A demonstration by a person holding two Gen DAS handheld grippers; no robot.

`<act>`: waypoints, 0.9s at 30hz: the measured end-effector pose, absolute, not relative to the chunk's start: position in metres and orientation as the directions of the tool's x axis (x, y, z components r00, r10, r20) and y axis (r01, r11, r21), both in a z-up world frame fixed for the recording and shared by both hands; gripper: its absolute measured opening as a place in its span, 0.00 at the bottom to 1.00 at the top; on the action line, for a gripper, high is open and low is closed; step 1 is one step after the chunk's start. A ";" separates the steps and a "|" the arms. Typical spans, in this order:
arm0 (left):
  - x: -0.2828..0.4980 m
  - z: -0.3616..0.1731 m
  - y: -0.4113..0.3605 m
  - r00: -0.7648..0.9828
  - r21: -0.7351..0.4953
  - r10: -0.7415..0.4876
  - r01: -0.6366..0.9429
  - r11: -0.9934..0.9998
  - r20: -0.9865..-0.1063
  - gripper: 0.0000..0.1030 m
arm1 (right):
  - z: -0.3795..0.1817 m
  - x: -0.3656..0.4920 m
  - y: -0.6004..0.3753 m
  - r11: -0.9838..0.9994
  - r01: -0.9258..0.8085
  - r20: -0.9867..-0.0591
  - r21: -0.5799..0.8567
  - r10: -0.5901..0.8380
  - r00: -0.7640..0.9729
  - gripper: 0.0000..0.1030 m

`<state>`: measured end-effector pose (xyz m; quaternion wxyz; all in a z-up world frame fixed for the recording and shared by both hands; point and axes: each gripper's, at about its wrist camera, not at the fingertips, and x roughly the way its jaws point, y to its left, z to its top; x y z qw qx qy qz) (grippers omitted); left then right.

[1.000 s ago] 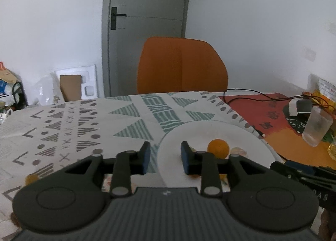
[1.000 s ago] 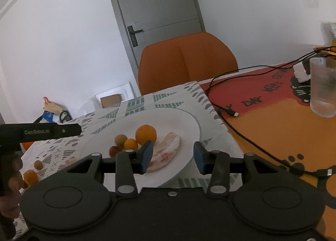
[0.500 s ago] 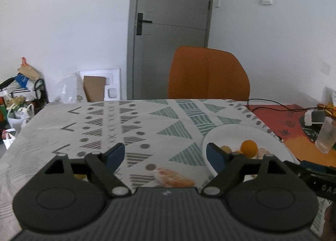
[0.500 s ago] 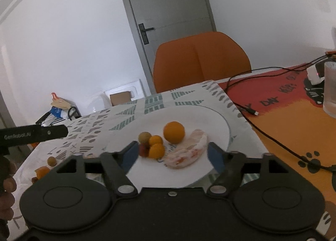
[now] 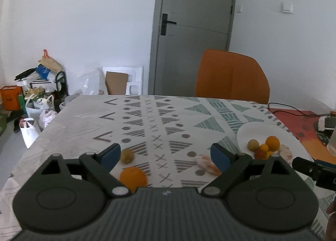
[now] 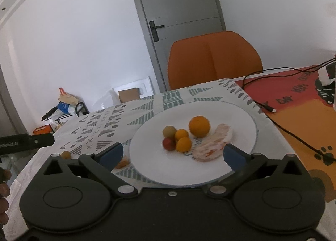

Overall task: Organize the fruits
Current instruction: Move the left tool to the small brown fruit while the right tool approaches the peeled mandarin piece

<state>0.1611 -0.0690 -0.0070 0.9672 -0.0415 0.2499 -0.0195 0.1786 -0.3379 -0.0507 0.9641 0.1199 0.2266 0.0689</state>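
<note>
**Both grippers spreading, nothing held**

The left gripper (image 5: 166,154) is opening its fingers wide over the patterned bench (image 5: 147,119), with nothing between them. An orange (image 5: 133,178) and a small greenish fruit (image 5: 127,156) lie near its 9 o'clock finger, a peeled segment (image 5: 206,165) near its 3 o'clock finger. The right gripper (image 6: 173,153) is also opening, empty, above the white plate (image 6: 241,115). On the plate a big orange (image 6: 199,126), small fruits (image 6: 181,139) and a peeled piece (image 6: 212,146) lie close together.
</note>
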 end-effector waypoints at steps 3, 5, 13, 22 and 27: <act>0.157 -0.008 -0.060 0.875 -0.090 -0.052 0.009 0.996 -0.482 0.89 | -0.050 0.178 -0.332 0.962 -0.086 -0.424 0.261 0.194 0.885 1.00; 0.153 -0.010 -0.056 0.877 -0.083 -0.044 0.005 0.997 -0.479 0.89 | -0.050 0.177 -0.328 0.962 -0.091 -0.426 0.257 0.198 0.883 1.00; 0.146 -0.019 -0.033 0.870 -0.100 -0.022 -0.031 0.995 -0.493 0.89 | -0.051 0.177 -0.309 0.963 -0.123 -0.436 0.238 0.219 0.873 1.00; 0.143 -0.032 -0.013 0.859 -0.133 -0.022 -0.054 0.990 -0.512 0.89 | -0.052 0.180 -0.286 0.962 -0.174 -0.437 0.211 0.252 0.863 0.99; 0.143 -0.039 -0.009 0.854 -0.153 -0.043 -0.044 0.987 -0.518 0.89 | -0.054 0.183 -0.272 0.958 -0.216 -0.449 0.189 0.280 0.848 0.86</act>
